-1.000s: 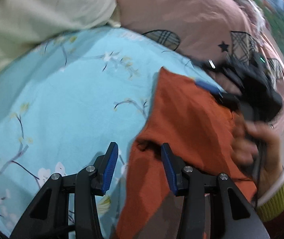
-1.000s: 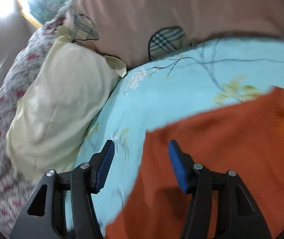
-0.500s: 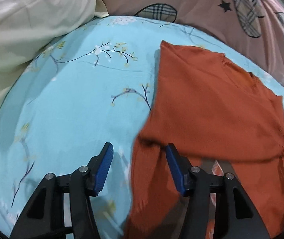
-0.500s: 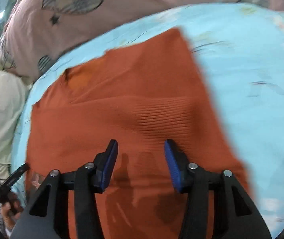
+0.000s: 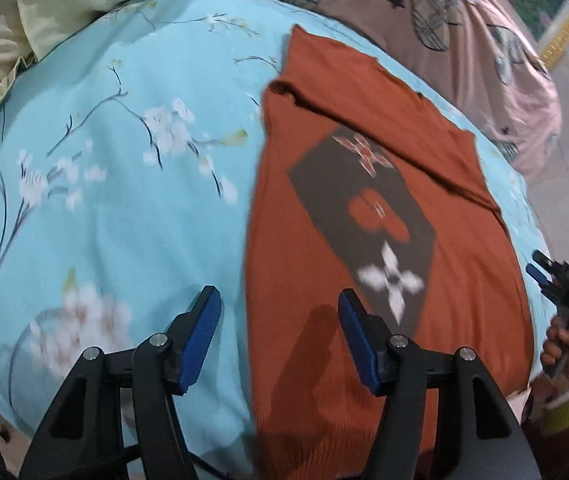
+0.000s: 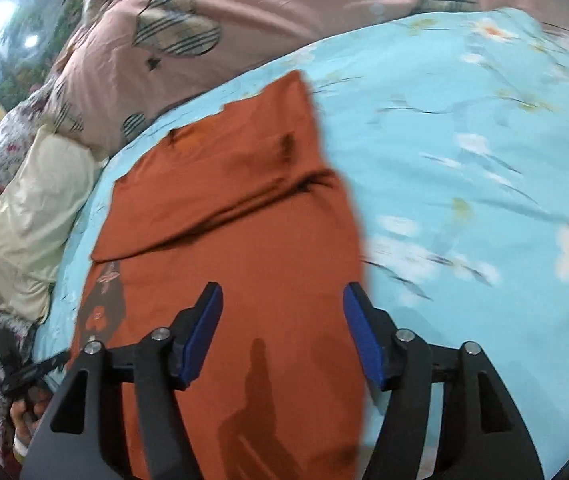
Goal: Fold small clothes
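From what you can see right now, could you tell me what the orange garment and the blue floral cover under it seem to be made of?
The orange garment looks like a fine rib-knit fabric, matte: faint ribbing near its hem, soft drape, a dark printed panel on it. The blue floral cover looks like smooth woven cotton or a blend with a printed blossom pattern and a slight sheen; motion blur leaves the weave uncertain.

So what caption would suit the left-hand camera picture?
Open left gripper poised over an orange top, partly folded on a blue floral bedspread.
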Available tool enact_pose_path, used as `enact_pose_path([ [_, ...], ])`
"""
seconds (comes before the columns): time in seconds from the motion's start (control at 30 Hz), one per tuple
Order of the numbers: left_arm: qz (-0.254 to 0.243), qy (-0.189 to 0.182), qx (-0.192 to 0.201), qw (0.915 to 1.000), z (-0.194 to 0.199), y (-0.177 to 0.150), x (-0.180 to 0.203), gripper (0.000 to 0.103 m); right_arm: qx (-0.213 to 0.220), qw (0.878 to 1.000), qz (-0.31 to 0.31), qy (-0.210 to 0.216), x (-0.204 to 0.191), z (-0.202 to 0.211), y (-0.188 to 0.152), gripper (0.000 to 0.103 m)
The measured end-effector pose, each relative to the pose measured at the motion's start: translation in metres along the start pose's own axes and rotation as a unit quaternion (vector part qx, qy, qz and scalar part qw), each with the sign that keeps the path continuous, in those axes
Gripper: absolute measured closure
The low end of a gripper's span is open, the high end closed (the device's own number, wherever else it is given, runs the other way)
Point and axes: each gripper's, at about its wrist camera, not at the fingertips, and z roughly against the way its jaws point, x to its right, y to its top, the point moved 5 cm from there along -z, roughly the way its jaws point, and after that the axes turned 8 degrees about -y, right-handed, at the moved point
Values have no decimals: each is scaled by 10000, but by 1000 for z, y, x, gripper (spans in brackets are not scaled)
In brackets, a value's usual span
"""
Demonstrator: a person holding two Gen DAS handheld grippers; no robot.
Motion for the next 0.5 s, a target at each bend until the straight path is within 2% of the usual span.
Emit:
enact_pose_path([
  [0.07,-178,-88,-32,9998,3,-12,5,42,-213,9994,-244,-106,20,-1,-12,35],
  [0.17,-306,-468,-176,9983,8,-30,16,42,-595,9961,-310,575,21,3,-42,35],
  [0.27,-398,-838,-272,9953,13,-51,23,42,-852,9869,18,1373,3,21,-79,35],
  [0.37,-579,-1016,-294,9927,17,-67,31,43,-914,9789,260,1807,-8,37,-108,35],
  [0.43,-675,-1145,-356,9905,17,-74,37,46,-918,9757,321,1964,-12,45,-121,35],
  [0.5,-725,-1189,-427,9893,16,-80,38,59,-889,9730,256,2115,-14,47,-128,37],
])
